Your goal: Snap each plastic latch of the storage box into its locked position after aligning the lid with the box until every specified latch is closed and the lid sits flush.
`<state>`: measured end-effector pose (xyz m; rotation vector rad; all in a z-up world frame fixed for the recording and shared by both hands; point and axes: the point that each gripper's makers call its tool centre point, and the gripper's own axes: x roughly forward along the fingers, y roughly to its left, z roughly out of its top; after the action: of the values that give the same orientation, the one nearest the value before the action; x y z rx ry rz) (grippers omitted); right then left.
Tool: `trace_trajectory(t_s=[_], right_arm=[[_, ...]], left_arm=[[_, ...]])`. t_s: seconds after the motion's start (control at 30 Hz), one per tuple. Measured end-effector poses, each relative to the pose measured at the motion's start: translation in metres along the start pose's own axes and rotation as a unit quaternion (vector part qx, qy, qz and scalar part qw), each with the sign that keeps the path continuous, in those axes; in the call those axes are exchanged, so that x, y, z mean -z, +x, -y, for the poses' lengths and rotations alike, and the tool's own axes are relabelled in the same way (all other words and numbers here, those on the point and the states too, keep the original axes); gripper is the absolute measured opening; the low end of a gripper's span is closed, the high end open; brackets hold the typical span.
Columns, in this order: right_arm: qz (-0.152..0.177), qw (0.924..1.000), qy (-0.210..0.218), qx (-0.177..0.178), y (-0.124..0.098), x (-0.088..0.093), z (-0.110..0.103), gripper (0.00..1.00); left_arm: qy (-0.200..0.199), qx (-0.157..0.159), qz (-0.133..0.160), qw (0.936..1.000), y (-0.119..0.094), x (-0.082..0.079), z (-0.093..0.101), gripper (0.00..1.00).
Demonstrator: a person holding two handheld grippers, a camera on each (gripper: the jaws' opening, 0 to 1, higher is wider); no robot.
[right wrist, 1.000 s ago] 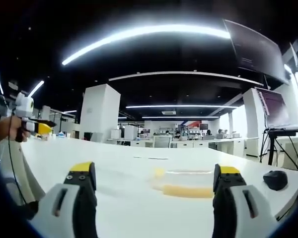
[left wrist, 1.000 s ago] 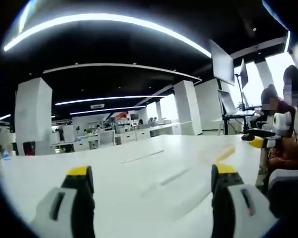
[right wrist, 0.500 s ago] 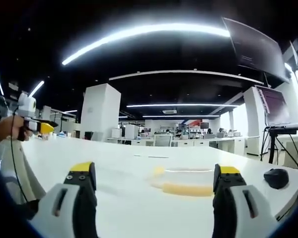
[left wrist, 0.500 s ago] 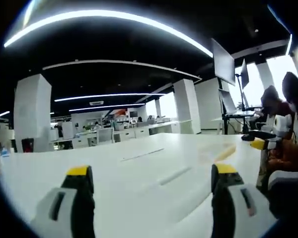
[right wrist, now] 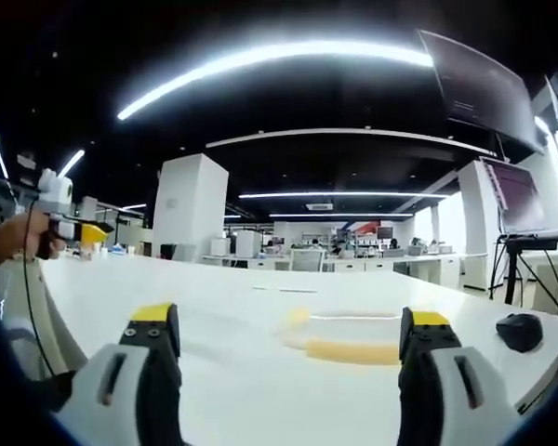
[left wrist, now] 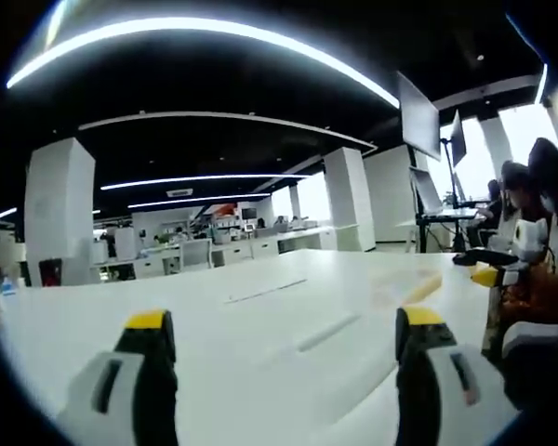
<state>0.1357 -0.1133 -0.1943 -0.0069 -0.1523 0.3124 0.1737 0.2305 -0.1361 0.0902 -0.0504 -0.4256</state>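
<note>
Left tool (left wrist: 284, 330) and right tool (right wrist: 288, 325) jaws wide apart, empty, above white surface (right wrist: 242, 372); yellow-trimmed box (right wrist: 349, 339) ahead.

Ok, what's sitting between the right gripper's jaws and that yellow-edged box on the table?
Nothing: in the right gripper view, bare white table lies between the open right gripper and the storage box.

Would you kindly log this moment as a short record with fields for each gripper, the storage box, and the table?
left gripper: jaws apart, nothing between them, held above the table
right gripper: jaws apart, nothing between them
storage box: pale, with yellow latches, on the table ahead of the right gripper; latch state too blurred to tell
table: white, long
computer mouse: dark, at the table's right edge in the right gripper view
</note>
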Motion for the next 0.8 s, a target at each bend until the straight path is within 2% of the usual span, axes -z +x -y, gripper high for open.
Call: trace_trajectory(t_s=[0.37,0.8], right_arm=[[-0.006,1.0000,0.000,-0.003,0.0006,0.0034,-0.0010,0.99],[-0.007,1.0000,-0.006,-0.004,-0.0011,0.0056,-0.0003,0.99]], left_arm=[[0.007,-0.002,0.002,1.0000,0.0029,-0.0036,-0.0032,0.99],[-0.006,0.001,0.003,1.0000,0.0048,-0.0022,-0.0017,0.99]])
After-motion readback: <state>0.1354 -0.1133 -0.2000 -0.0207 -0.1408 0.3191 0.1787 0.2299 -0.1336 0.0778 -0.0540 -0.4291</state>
